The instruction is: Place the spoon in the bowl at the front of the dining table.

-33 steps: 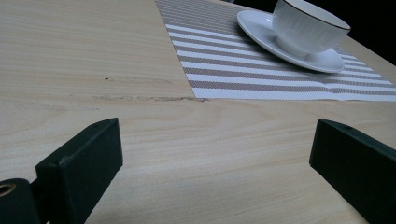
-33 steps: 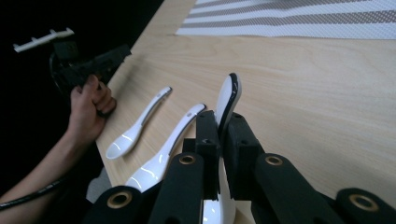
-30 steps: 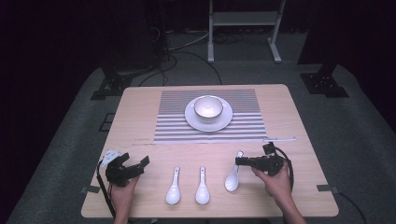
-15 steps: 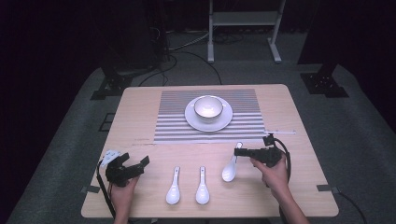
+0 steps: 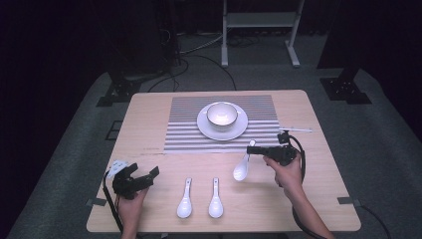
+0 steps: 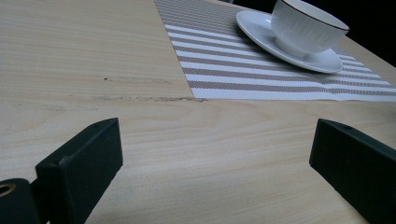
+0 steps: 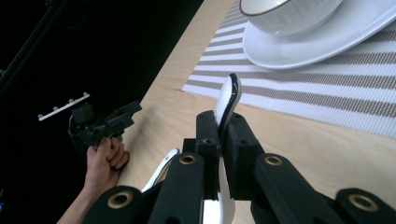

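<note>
Spoon (image 5: 242, 168) hangs clamped by its handle in the right gripper (image 5: 255, 149), jaws pinching it edge-on; in the right gripper view the handle tip (image 7: 229, 100) sticks up between the two black jaws. It sits above the bare wood just below the striped mat (image 5: 184, 130), near its lower right corner, bowl end drooping toward the person. Beyond it on the mat stands a white bowl (image 5: 222, 114) on a plate (image 5: 204, 125). Two more spoons (image 5: 184, 199) (image 5: 216, 199) lie side by side near the table's (image 5: 323, 199) front edge. Well apart at the left, the left gripper (image 5: 149, 175) rests low over the wood, jaws spread wide with nothing between them.
</note>
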A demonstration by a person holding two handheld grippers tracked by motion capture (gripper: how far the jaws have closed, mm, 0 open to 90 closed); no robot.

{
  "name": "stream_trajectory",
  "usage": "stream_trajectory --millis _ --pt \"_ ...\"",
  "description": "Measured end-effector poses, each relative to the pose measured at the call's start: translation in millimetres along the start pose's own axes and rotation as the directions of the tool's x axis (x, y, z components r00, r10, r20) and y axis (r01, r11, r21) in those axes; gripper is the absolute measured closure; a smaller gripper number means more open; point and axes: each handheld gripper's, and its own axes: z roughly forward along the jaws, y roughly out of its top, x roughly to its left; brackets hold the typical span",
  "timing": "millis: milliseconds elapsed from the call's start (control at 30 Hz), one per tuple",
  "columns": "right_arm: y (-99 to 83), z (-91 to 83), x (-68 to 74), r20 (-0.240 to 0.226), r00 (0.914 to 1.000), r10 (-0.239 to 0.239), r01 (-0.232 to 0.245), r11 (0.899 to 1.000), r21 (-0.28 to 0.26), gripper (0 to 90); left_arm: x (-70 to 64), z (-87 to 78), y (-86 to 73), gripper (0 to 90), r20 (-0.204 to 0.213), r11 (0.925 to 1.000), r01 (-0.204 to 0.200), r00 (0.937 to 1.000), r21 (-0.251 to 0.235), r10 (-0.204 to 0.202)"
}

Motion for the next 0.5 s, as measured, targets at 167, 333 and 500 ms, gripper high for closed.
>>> stream_trajectory --millis 167,333,500 --pt "12.8 6.1 -1.1 0.006 1.0 0.007 -0.007 1.0 -0.02 84.7 0.0 0.0 0.0 1.2 0.001 1.0 0.0 1.0 0.0 0.0" --pt "21.7 10.2 -0.9 0.008 0.9999 0.012 -0.012 1.0 -0.023 84.7 0.2 -0.1 0.0 1.2 0.002 1.0 0.002 1.0 0.0 -0.002" --pt "35.9 17.7 1.4 0.011 0.9998 0.018 -0.018 0.999 -0.029 84.7 0.6 -0.5 -0.1 1.2 0.003 1.0 0.006 1.0 -0.002 -0.006"
